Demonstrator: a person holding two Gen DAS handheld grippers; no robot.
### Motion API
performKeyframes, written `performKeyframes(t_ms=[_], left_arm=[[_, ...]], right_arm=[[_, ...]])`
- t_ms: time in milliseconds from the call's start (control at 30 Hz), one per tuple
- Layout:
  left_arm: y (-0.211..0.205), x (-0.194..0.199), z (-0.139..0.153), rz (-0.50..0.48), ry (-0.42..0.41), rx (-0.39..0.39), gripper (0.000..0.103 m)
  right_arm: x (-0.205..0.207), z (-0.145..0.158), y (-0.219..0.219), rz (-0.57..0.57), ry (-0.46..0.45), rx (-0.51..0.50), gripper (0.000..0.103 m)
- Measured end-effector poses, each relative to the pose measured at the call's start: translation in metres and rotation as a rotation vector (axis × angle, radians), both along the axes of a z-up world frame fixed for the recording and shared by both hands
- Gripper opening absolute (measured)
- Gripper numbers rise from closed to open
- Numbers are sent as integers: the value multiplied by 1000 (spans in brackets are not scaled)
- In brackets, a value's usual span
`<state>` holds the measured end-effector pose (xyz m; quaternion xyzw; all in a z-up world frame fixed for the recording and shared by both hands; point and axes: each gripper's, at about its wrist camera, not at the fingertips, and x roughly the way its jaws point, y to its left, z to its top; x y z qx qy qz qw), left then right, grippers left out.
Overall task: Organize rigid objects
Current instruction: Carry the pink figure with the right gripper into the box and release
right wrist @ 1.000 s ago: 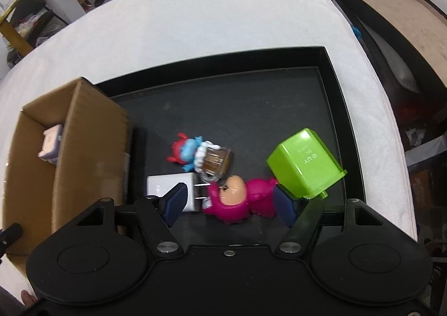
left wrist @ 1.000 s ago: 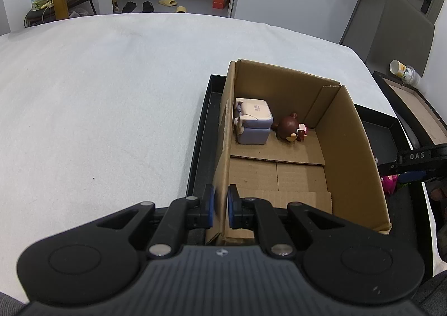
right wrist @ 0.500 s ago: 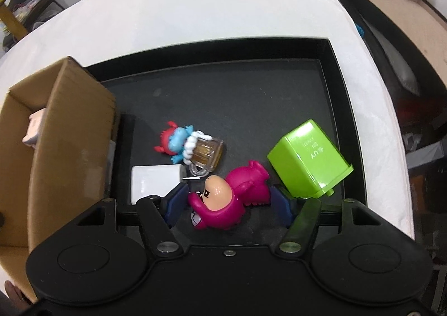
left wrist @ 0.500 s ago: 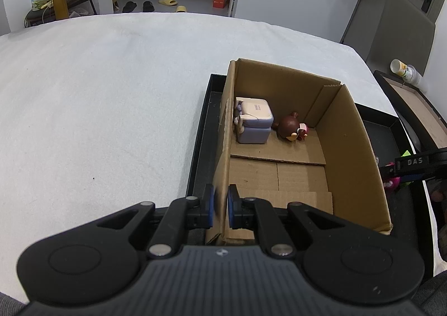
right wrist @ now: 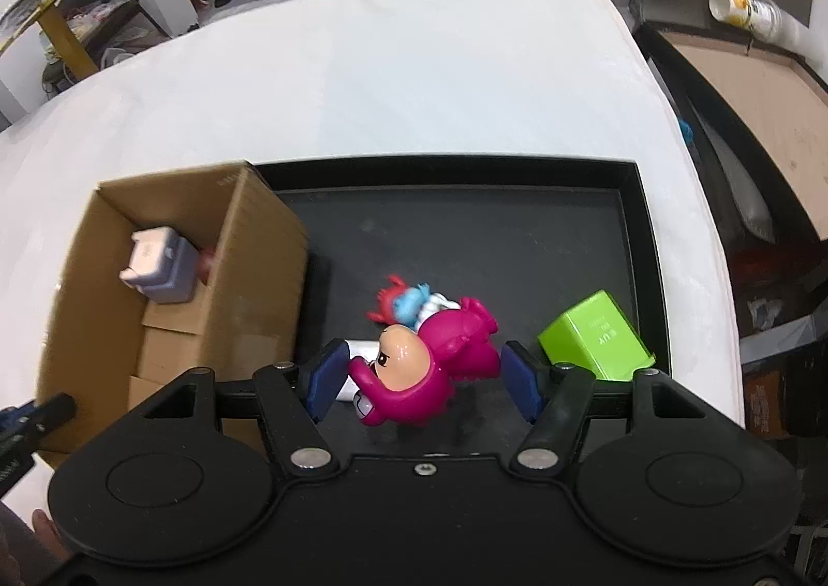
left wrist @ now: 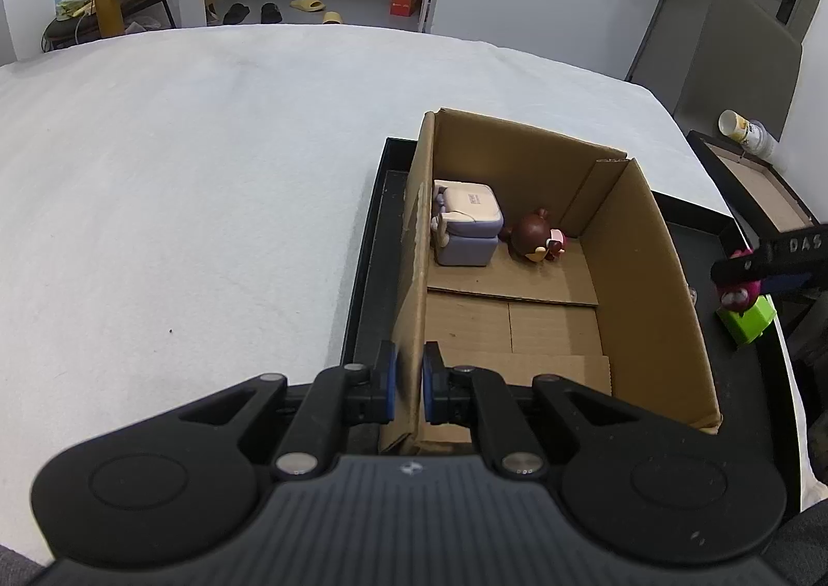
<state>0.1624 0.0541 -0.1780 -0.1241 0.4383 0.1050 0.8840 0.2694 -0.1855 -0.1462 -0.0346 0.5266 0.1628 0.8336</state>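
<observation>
2 toys (left wrist: 468, 222) in 1 box (left wrist: 647, 275)

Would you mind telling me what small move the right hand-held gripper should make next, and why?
Probably carry the pink figure leftward over the cardboard box. The right hand-held gripper holds it between its fingers above the black tray, while the left hand-held gripper is clamped on the box wall, steadying it. Two toys already lie inside, with bare floor nearer the camera.
</observation>
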Motion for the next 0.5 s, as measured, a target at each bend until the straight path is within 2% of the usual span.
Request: performKeyframes(t_ms=[300, 500], left_arm=[[1, 0, 0, 1, 0, -3, 9], [1, 1, 1, 1, 0, -12, 9]], right_arm=[[-4, 32, 19, 34, -51, 16, 63], [-5, 43, 30, 59, -72, 18, 63]])
